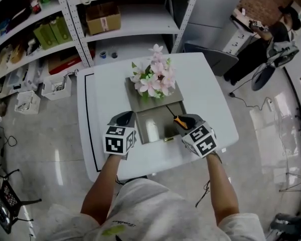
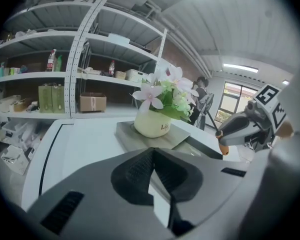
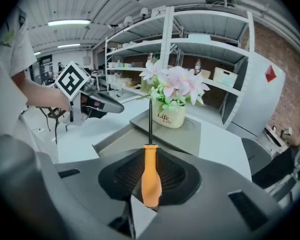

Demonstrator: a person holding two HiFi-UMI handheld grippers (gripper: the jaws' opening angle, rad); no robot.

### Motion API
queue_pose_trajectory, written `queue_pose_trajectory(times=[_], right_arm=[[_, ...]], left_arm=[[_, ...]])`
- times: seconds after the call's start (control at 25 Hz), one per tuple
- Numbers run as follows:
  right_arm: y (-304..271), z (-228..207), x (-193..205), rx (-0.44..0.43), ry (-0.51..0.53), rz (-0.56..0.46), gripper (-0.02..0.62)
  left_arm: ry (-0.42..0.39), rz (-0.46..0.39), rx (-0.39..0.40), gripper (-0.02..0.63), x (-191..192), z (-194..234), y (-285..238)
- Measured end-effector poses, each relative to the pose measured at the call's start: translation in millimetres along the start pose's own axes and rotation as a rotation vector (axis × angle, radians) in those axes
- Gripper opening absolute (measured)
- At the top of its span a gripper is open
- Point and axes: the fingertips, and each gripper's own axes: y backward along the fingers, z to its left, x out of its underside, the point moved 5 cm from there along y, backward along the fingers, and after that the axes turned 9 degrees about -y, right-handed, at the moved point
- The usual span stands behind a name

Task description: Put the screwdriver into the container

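right gripper view — right gripper (image 3: 149, 156) clamps the screwdriver (image 3: 150, 176) at the rim of the container (image 3: 110, 140); left gripper (image 2: 153, 169) closed, empty.

The orange-handled screwdriver (image 3: 150, 176) has a smooth, slightly glossy plastic grip and a dark, matt metal shaft. The right gripper (image 3: 151, 181) is matt grey plastic with ribbed black pads (image 3: 122, 176). The grey rectangular container (image 1: 160, 121) looks like dull metal. The white table (image 1: 210, 99) is smooth and faintly shiny.
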Motion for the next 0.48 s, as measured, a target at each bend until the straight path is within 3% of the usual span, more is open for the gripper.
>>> queue_pose_trajectory(times=[0.48], right_arm=[[-55,2,17,-0.083,0.272,0.254,0.075]], left_arm=[[0.029,0.001,0.014,0.005,7,17,-17]])
